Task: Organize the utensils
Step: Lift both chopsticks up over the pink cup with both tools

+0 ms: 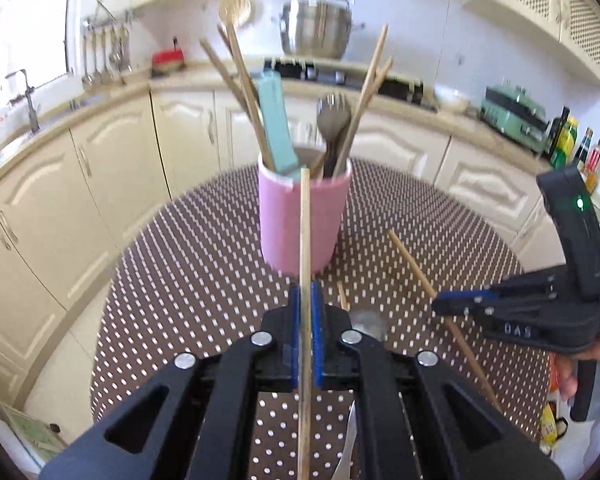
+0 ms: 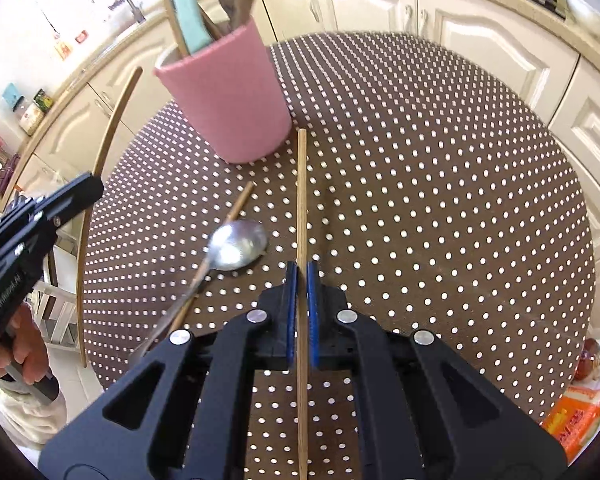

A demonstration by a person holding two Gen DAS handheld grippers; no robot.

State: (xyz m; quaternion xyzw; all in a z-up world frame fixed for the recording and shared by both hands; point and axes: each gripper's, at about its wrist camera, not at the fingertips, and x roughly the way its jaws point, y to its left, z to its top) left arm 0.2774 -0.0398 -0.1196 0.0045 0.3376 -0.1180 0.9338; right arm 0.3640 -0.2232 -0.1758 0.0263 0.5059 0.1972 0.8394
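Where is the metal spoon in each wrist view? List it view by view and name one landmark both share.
Left wrist view: metal spoon low centre, only its bowl peeking out just right of the left gripper.
Right wrist view: metal spoon left of centre, lying on the table left of the right gripper.
Shared landmark: pink utensil cup.

We see a round polka-dot table [image 2: 440, 184] bearing a pink utensil holder [image 2: 232, 100], a metal spoon [image 2: 236, 246] and a loose chopstick [image 2: 242, 200].
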